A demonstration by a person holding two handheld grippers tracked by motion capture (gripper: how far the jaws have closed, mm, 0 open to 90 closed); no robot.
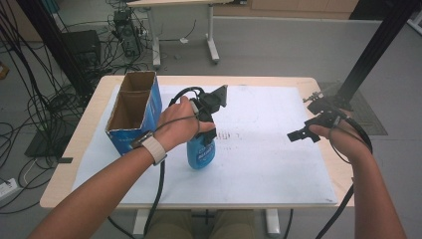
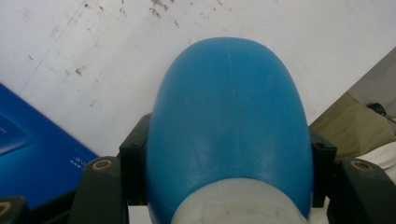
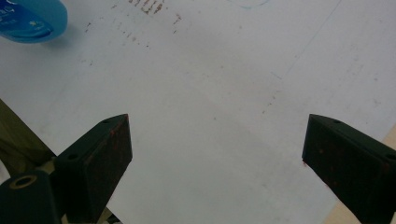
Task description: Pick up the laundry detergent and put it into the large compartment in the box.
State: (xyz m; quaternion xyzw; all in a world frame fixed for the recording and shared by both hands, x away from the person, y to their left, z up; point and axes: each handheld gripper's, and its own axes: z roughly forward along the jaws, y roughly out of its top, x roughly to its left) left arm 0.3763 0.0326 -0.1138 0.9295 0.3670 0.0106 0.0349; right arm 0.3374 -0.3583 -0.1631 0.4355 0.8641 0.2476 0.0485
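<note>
Left gripper [image 1: 206,130] clamps the blue bottle [image 1: 201,152] hanging upright beneath it, open cardboard box [image 1: 133,112] just beside; right gripper [image 1: 304,133] spread wide, empty.

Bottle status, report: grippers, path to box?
Left gripper shut on blue bottle. Right gripper open, idle. Box open beside it, path clear.

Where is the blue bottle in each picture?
High view: the blue bottle hangs left of centre under the left gripper, beside the blue box.
Left gripper view: bottle fills the middle, clamped between both jaws.
Right gripper view: bottle at top left corner.
Shared landmark: the white mat.
</note>
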